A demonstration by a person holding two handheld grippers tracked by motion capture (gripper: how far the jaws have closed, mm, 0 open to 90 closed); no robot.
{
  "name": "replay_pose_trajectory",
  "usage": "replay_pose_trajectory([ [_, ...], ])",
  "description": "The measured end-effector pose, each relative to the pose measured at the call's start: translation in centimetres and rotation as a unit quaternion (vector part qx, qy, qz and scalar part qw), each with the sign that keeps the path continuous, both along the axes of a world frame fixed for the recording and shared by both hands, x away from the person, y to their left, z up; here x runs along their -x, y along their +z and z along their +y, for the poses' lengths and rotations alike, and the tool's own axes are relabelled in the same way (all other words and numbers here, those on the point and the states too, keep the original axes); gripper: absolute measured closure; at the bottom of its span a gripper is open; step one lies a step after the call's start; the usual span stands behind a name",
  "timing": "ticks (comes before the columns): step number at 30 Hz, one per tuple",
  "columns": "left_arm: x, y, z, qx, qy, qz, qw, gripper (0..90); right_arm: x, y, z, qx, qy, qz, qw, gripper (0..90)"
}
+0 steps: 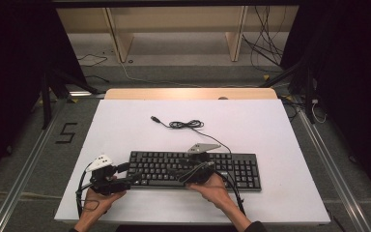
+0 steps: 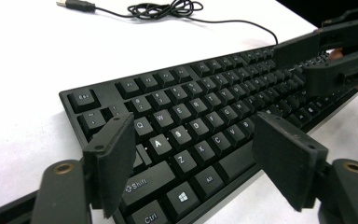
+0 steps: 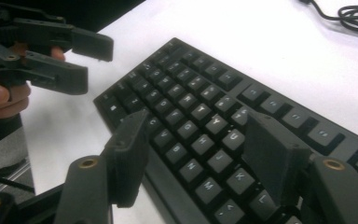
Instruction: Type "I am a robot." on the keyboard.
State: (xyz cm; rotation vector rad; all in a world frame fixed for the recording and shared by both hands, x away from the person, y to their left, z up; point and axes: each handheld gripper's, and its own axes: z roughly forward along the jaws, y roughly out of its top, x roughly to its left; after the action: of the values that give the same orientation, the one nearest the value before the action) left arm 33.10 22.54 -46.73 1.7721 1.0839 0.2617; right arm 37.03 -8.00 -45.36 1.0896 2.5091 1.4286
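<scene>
— Where's the keyboard (image 1: 193, 169) sitting?

— Low in the middle of the high view, flat on the white bench (image 1: 270, 130). Its long axis runs left to right across the frame, near edge toward the person.

— And the tools?

— The left tool (image 1: 125, 175) hangs at the keyboard's left end, lower left of the frame. The right tool (image 1: 191, 173) is over the keys, a bit right of the middle of the board.

— Gripping anything?

— No. Both are spread. In the left gripper view the two pads stand wide, the left one over the Shift corner, the right one off the near edge, and the keyboard (image 2: 200, 126) shows plainly in the gap between them. The same goes for the right gripper view: pads apart above the letter rows, nothing pinched, and the keyboard (image 3: 200, 116) stretches away toward the upper left of that frame.

— So which hand is better placed?

— The left tool, I'd say, for the end of the board; it lies just to the tool's right and the jaws already straddle that corner. The right one is hovering on top, not at an edge, so it would need to shift toward the near rim or the right end to get a bite.

— The cord?

— The cable (image 1: 188, 124) lies coiled behind the board, upper middle, well clear of both hands.
</scene>
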Motion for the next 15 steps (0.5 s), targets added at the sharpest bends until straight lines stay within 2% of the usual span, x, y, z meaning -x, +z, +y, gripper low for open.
replay_pose_trajectory([
  [15,0.0,0.1,0.1,0.003,0.001,-0.003,1.0,26.5,1.6,-0.5,0.7,0.024,0.026,-0.004,0.9994,77.9],
])
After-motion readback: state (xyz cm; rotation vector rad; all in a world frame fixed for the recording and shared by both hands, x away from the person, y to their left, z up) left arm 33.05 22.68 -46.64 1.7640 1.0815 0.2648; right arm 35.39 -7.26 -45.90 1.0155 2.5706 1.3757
